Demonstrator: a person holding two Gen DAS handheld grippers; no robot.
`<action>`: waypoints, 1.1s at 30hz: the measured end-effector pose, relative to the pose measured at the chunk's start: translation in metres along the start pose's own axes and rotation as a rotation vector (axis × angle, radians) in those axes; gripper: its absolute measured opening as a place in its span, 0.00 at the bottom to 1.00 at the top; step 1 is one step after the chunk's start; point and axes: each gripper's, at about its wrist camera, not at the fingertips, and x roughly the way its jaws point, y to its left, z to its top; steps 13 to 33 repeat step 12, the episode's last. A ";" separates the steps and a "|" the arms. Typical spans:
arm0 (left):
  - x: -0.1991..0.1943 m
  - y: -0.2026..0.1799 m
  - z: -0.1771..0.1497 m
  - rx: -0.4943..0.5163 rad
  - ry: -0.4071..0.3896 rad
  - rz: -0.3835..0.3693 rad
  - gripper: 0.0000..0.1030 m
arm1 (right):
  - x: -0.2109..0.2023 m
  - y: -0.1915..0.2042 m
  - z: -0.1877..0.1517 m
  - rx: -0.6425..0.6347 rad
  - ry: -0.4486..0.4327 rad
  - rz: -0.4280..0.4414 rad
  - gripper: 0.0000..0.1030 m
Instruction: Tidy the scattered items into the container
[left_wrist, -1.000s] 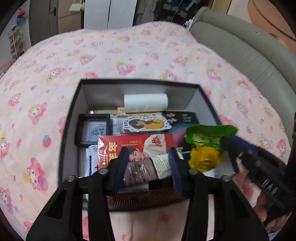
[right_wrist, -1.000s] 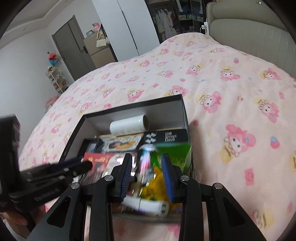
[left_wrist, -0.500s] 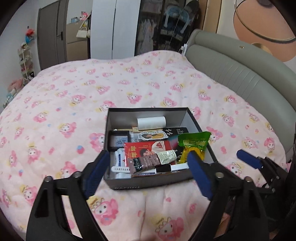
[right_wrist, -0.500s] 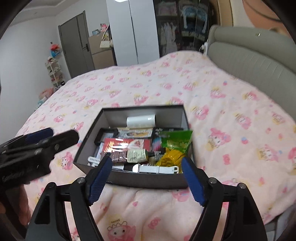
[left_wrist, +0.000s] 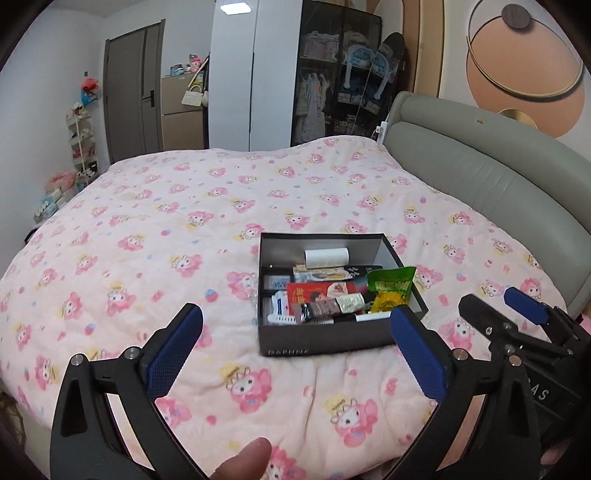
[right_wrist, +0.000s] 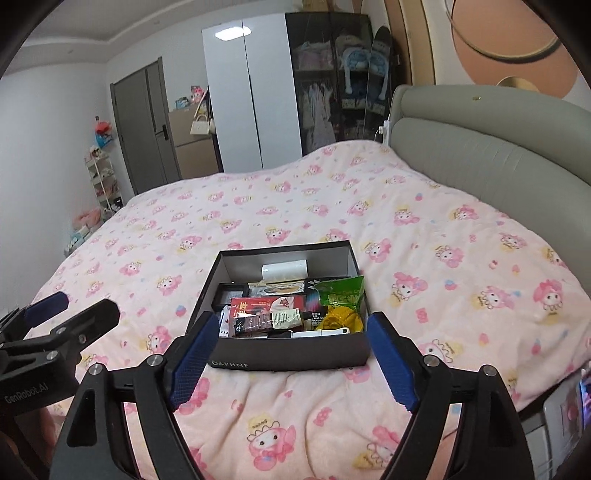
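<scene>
A dark cardboard box (left_wrist: 321, 341) (right_wrist: 295, 354) sits on the pink bedspread, packed with items. Among them are a white roll (left_wrist: 327, 257), a green snack bag (left_wrist: 391, 284), a red packet (left_wrist: 314, 291) and a brown sachet (left_wrist: 325, 308). My left gripper (left_wrist: 295, 314) hovers back from the box's near side. Its jaws are opening wide, and nothing is between them. My right gripper (right_wrist: 293, 321) is held likewise in front of the box, jaws opening and empty. Each gripper shows in the other's view: the right (left_wrist: 491, 299), the left (right_wrist: 86, 304). A thumb (left_wrist: 243, 461) shows at the bottom.
The bedspread (left_wrist: 184, 229) spreads wide around the box with no loose items on it. A grey padded headboard (left_wrist: 498, 177) curves along the right. Wardrobes (right_wrist: 251, 103), a door (left_wrist: 133, 92) and a small shelf (left_wrist: 83, 147) stand beyond the bed.
Both grippers have let go of their items, which now lie in the box. They have opened wide and drawn back and up, so the box looks smaller and farther away.
</scene>
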 end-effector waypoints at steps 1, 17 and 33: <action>-0.004 0.000 -0.004 -0.001 0.002 0.002 0.99 | -0.004 0.001 -0.002 -0.004 -0.007 -0.002 0.79; -0.016 0.002 -0.024 -0.005 -0.004 -0.003 0.99 | -0.012 0.014 -0.024 -0.015 0.024 0.010 0.81; -0.016 0.002 -0.024 -0.005 -0.004 -0.003 0.99 | -0.012 0.014 -0.024 -0.015 0.024 0.010 0.81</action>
